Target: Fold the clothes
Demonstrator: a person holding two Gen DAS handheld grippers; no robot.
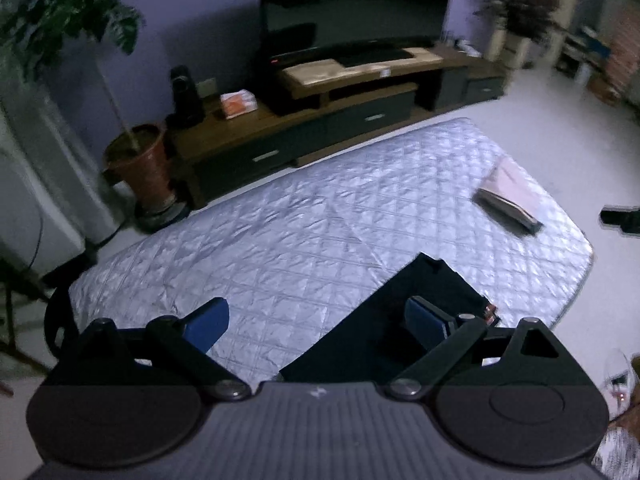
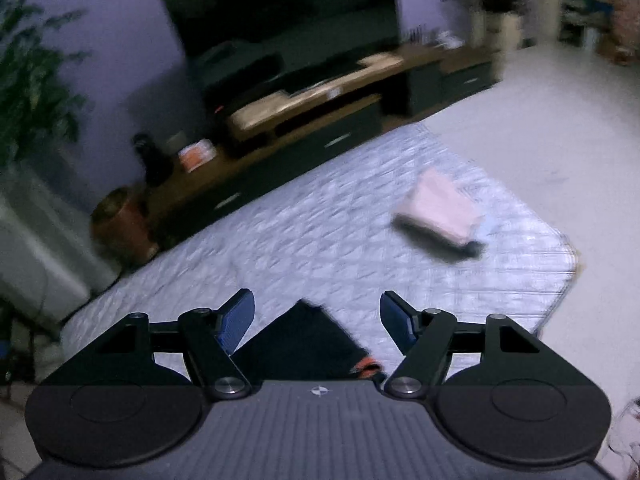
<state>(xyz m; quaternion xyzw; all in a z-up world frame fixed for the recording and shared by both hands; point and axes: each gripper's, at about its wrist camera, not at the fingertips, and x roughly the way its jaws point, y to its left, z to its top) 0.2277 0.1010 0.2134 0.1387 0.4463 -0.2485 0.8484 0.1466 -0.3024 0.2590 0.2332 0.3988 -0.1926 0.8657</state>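
Observation:
A dark folded garment lies on the near part of a silver quilted mat. My left gripper hangs open above it, its right blue pad over the dark cloth and its left pad over bare mat. In the right wrist view the same dark garment shows between the spread fingers of my right gripper, which is open and holds nothing. A small orange tag peeks out at the garment's edge. A folded pink and dark stack rests on the far right of the mat.
A low wooden TV cabinet with a large screen runs along the wall beyond the mat. A potted plant stands at the left. Pale floor spreads to the right. The right wrist view is blurred.

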